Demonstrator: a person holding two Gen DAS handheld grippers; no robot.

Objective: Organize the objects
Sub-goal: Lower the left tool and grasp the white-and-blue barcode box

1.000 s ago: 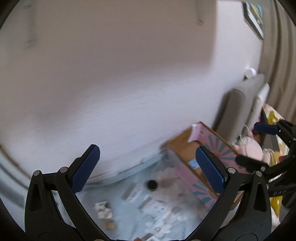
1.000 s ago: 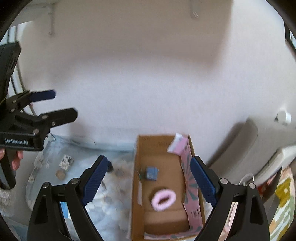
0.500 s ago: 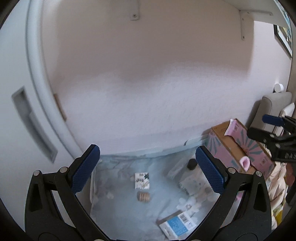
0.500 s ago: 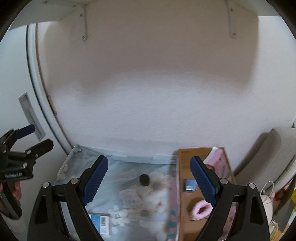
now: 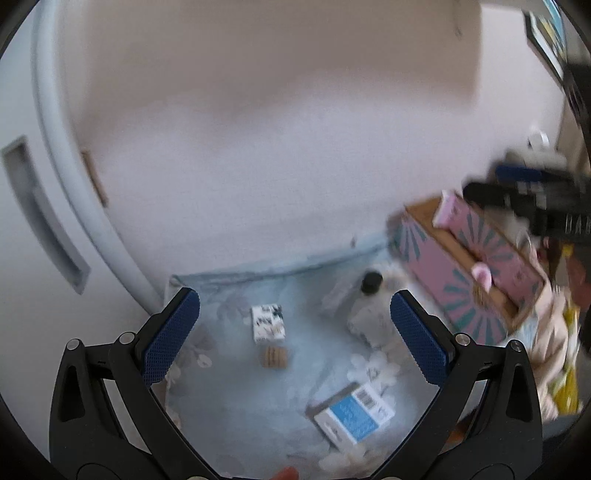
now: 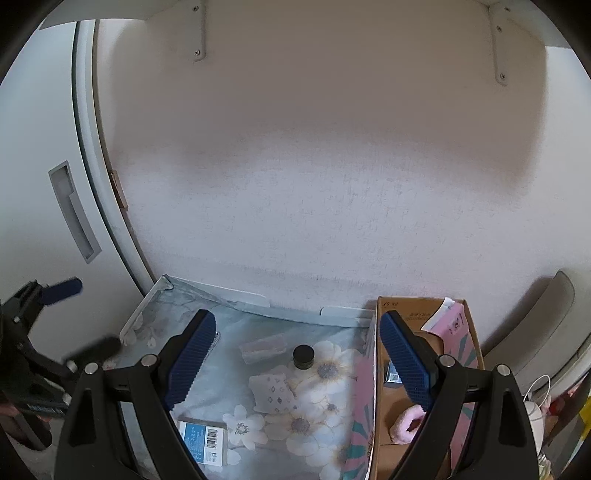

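Note:
My left gripper (image 5: pixel 295 332) is open and empty, held above a flowered blue cloth (image 5: pixel 229 398). Below it lie a small patterned white box (image 5: pixel 267 323), a round tan piece (image 5: pixel 274 356), a blue-and-white box (image 5: pixel 349 411) and a black-capped bottle (image 5: pixel 370 284). My right gripper (image 6: pixel 295 358) is open and empty above the same cloth (image 6: pixel 321 373), with the bottle (image 6: pixel 303 356), a clear case (image 6: pixel 263 348), a patterned pouch (image 6: pixel 272 392) and the blue box (image 6: pixel 201 439) under it. The pink cardboard box (image 6: pixel 461 332) at the right holds a pink fuzzy ring (image 6: pixel 406 422).
A white wall (image 6: pixel 314 166) stands close behind the cloth. A white cabinet door (image 6: pixel 40 147) with a recessed handle is at the left. Shelf brackets (image 6: pixel 197 29) sit overhead. A grey chair back (image 6: pixel 535 332) and clutter are at the right.
Both views swung left and down from the cardboard box to the cloth. The left view then drifted slightly right; the right gripper came lower and closer to the cloth.

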